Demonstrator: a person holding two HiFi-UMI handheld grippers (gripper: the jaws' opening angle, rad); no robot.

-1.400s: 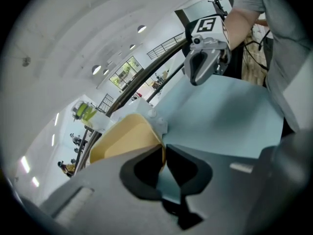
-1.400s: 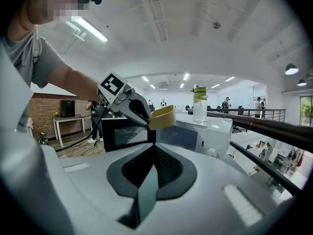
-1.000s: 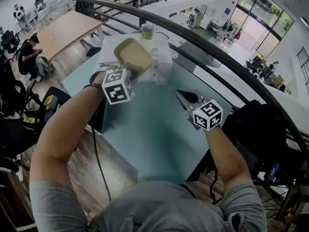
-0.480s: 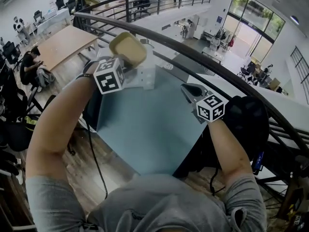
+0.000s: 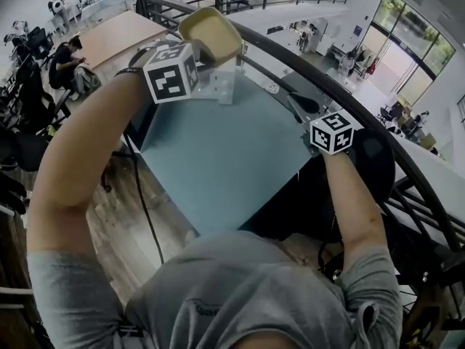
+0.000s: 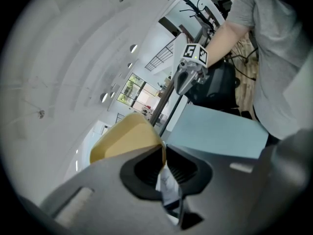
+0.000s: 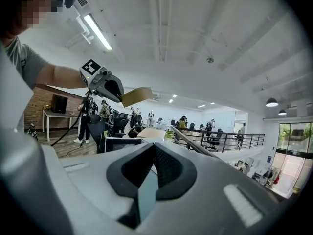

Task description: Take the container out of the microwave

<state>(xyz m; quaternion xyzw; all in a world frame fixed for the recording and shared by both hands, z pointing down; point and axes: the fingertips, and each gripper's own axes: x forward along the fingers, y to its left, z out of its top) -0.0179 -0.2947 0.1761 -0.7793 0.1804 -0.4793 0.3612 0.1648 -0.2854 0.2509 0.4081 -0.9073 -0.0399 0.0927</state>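
A tan, shallow container (image 5: 211, 33) is lifted high above the light blue table (image 5: 218, 158). My left gripper (image 5: 196, 51) is shut on its rim. In the left gripper view the container (image 6: 124, 138) sticks out past the left gripper (image 6: 164, 155), its edge pinched between the pads. The right gripper view shows that container (image 7: 137, 96) from the side, tilted in the air. The white microwave (image 5: 222, 84) stands at the table's far edge, mostly hidden behind my left hand. My right gripper (image 5: 299, 107) hovers at the table's right side, shut and empty.
A curved dark railing (image 5: 349, 104) runs behind the table, with a drop to a lower floor beyond it. A green-capped bottle (image 7: 168, 133) stands at the table's far side. A black cable (image 5: 142, 209) hangs off the table's left edge.
My left gripper has risen higher with the container still in it. My right gripper has also lifted and drifted right. The head view has swung so the table sits lower and more tilted.
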